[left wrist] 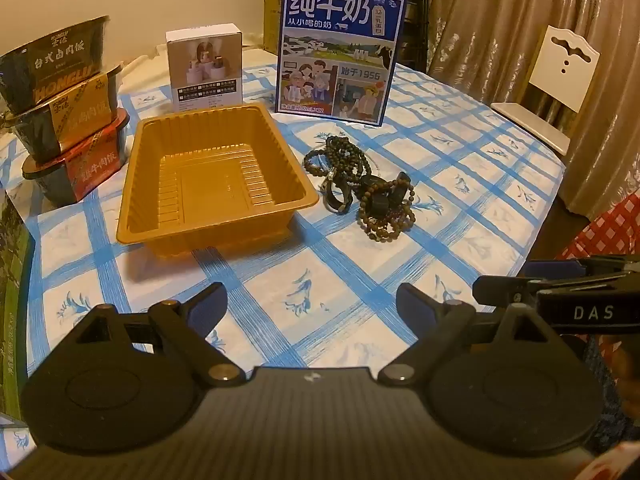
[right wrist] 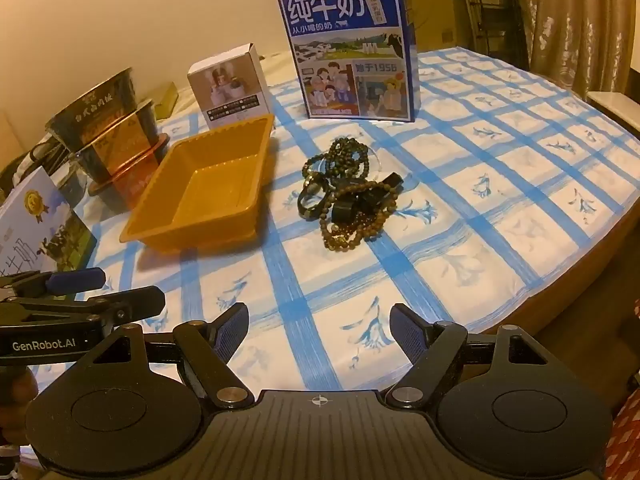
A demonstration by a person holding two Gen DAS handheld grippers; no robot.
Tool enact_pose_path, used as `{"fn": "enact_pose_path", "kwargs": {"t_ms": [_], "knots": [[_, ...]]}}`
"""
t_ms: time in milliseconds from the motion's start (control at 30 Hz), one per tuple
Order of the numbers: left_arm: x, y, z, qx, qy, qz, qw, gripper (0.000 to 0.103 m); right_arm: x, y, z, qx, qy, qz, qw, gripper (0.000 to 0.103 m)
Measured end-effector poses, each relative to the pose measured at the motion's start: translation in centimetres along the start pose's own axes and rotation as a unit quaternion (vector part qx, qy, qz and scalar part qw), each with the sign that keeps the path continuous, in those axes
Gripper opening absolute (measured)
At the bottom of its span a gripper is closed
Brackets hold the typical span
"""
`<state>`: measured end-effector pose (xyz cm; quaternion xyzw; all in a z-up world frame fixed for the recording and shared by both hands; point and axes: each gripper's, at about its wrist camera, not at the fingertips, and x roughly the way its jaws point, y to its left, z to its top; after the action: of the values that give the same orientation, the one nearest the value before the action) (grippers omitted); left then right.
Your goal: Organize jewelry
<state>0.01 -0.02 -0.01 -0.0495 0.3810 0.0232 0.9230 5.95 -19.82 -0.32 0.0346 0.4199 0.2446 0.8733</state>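
Left gripper (left wrist: 312, 300) spread, holding nothing, low over blue-checked white tablecloth (left wrist: 460, 168). Right gripper (right wrist: 319, 322) likewise spread, beside it. Ahead of both: tangled pile of dark wooden bead strands and black rings (right wrist: 346, 196); left of pile, empty orange ribbed plastic tray (left wrist: 216, 176). Behind: blue milk carton (left wrist: 340, 52).
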Motion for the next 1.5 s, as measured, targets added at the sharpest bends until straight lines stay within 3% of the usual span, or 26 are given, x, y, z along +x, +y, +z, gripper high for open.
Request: {"fn": "enact_pose_path", "kwargs": {"t_ms": [1500], "knots": [[0.03,0.01,0.02,-0.006,-0.002,-0.005,1.0,0.09,-0.31,0.0,0.13,-0.001,-0.007,-0.001,1.0,0.077]]}}
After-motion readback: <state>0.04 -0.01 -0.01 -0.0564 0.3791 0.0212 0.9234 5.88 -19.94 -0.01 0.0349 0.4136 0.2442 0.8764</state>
